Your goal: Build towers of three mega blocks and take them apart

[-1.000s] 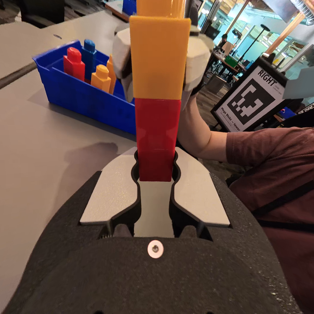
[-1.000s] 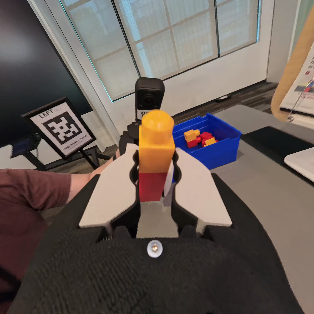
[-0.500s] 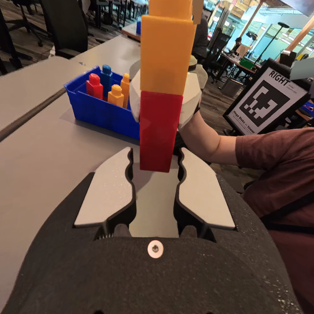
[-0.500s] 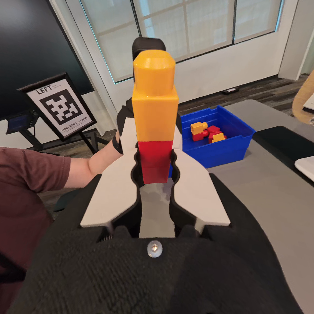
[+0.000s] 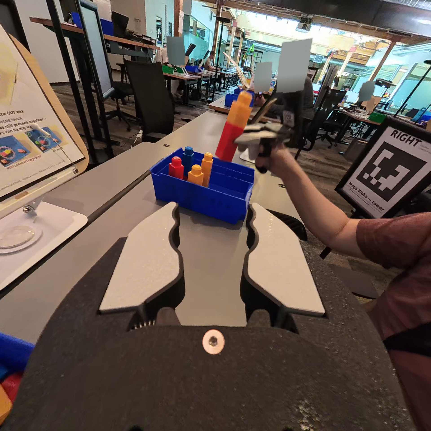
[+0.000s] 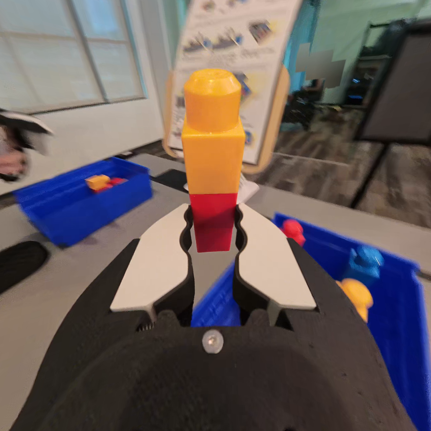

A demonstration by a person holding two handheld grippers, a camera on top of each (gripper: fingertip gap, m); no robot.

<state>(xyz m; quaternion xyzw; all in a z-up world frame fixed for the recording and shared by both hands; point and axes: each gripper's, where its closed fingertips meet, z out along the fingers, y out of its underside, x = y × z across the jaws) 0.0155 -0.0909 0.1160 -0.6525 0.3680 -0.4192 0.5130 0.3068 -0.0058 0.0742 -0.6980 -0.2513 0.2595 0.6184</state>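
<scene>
My left gripper [image 5: 213, 207] is open and empty, low over the grey table [image 5: 93, 233], just short of a blue bin [image 5: 203, 200]. Several upright block stacks, red [image 5: 176, 166], blue [image 5: 188, 161] and orange [image 5: 207, 168], stand in that bin. My right gripper [image 6: 213, 210] is shut on the red lower part of a tower [image 6: 213, 163] with orange blocks on top. In the left wrist view that tower [image 5: 229, 140] hangs tilted in the right gripper [image 5: 247, 137], above the bin's far edge.
A second blue bin [image 6: 81, 210] with loose orange and red blocks sits at the left of the right wrist view. An instruction board [image 5: 35, 140] on a white base stands at the left, a framed marker sign [image 5: 391, 175] at the right. The person's arm [image 5: 314, 205] reaches across. Left tips to right tips: about 30 cm.
My left gripper opened, let go of the tower's red base and drew back. My right gripper kept its hold and carried the tower away, over toward the bin of stacks.
</scene>
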